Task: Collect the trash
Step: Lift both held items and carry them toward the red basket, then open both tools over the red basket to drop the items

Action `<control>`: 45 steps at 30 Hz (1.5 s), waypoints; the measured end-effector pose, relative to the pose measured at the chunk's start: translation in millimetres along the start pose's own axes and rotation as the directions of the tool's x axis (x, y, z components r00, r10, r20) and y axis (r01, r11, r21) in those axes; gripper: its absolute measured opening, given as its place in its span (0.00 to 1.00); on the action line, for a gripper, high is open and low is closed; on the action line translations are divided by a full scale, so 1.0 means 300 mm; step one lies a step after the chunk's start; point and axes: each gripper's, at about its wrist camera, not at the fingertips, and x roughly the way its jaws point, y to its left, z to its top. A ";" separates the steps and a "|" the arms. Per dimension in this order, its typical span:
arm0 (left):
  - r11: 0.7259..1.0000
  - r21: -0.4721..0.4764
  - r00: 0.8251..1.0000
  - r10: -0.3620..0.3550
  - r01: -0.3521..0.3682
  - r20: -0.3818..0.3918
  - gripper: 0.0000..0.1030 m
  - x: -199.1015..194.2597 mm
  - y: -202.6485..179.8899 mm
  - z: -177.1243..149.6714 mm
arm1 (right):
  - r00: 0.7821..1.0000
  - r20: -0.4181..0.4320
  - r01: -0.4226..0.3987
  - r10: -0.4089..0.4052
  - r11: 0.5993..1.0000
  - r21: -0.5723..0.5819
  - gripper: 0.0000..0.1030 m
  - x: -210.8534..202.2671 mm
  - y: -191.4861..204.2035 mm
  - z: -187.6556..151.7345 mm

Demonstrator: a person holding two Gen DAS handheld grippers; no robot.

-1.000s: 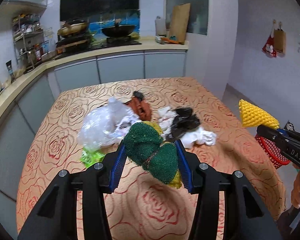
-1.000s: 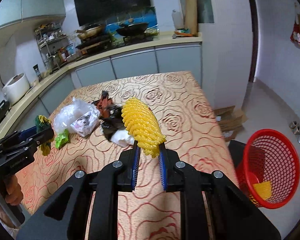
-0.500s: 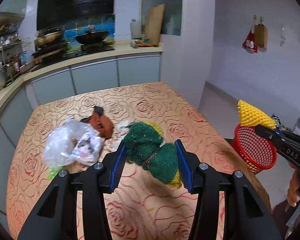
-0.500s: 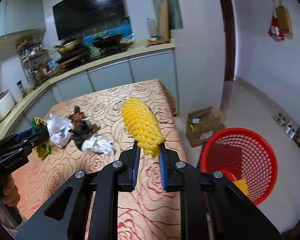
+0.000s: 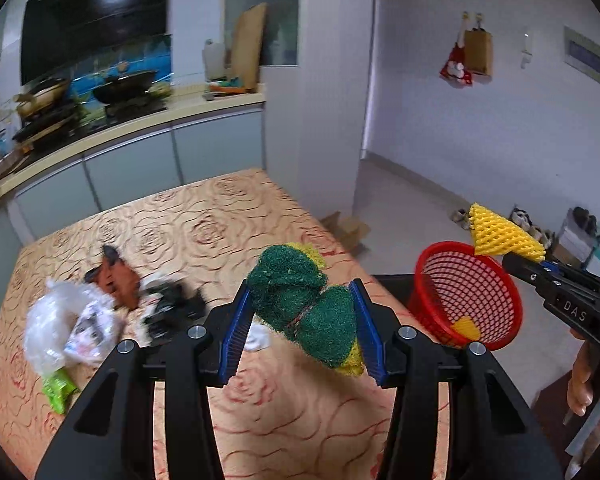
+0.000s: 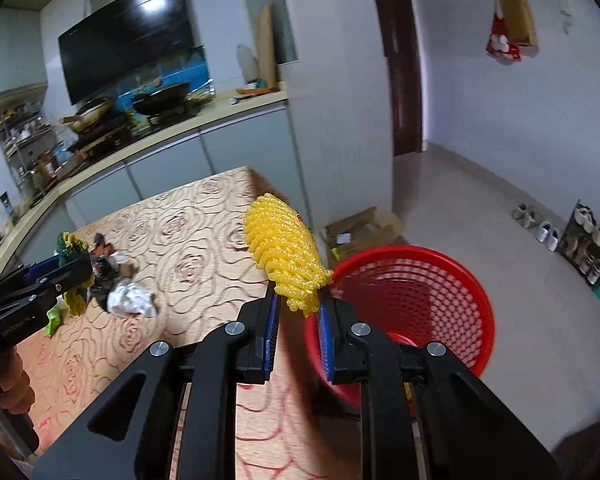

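A kitchen, with a table (image 5: 228, 224) under a gold rose-patterned cloth in front of the grey counter (image 5: 148, 120). My left gripper (image 5: 300, 320) is clamped on a green and yellow scouring pad (image 5: 304, 312), held above the table's near side. My right gripper (image 6: 298, 312) is pinched tight on a yellow foam net (image 6: 284, 248), at the rim of the red basket (image 6: 440, 292) that stands on the floor just beside the table's edge. A yellow scrap (image 5: 466, 326) lies inside the basket. Back on the table, well away from the basket, lie a clear plastic bag (image 5: 64, 332), a green wrapper (image 5: 58, 390), a brown scrap (image 5: 118, 284), black bits (image 5: 172, 312) and a white crumpled tissue (image 6: 130, 300).
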 end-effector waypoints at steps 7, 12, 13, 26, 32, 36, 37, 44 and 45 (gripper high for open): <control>0.996 0.052 0.997 -0.077 0.078 -0.021 0.45 0.090 -0.137 0.051 | 0.998 -0.001 0.064 -0.064 0.997 0.039 0.17 0.003 -0.108 -0.001; 0.987 0.085 0.990 -0.132 0.136 -0.045 0.45 0.163 -0.241 0.075 | 0.993 -0.015 0.117 -0.117 0.991 0.060 0.17 0.017 -0.194 -0.012; 0.984 0.093 0.988 -0.145 0.150 -0.051 0.45 0.182 -0.266 0.080 | 0.992 -0.021 0.127 -0.126 0.990 0.064 0.17 0.020 -0.209 -0.015; 0.944 0.097 0.939 -0.295 0.315 -0.179 0.45 0.434 -0.476 0.096 | 0.972 -0.121 0.215 -0.203 0.972 0.099 0.17 0.133 -0.367 -0.081; 0.932 0.089 0.916 -0.321 0.350 -0.239 0.46 0.532 -0.520 0.083 | 0.966 -0.161 0.217 -0.201 0.972 0.091 0.18 0.195 -0.376 -0.108; 0.928 0.082 0.908 -0.334 0.365 -0.253 0.46 0.551 -0.530 0.079 | 0.965 -0.185 0.206 -0.187 0.974 0.092 0.19 0.227 -0.374 -0.129; 0.926 0.078 0.905 -0.340 0.370 -0.254 0.47 0.553 -0.532 0.080 | 0.965 -0.191 0.201 -0.180 0.975 0.091 0.19 0.236 -0.370 -0.135; 0.917 0.038 0.889 -0.373 0.396 -0.267 0.52 0.565 -0.525 0.086 | 0.967 -0.205 0.175 -0.155 0.981 0.085 0.28 0.260 -0.345 -0.148; 0.916 0.032 0.886 -0.377 0.400 -0.270 0.55 0.566 -0.524 0.086 | 0.967 -0.210 0.168 -0.146 0.982 0.091 0.32 0.260 -0.346 -0.152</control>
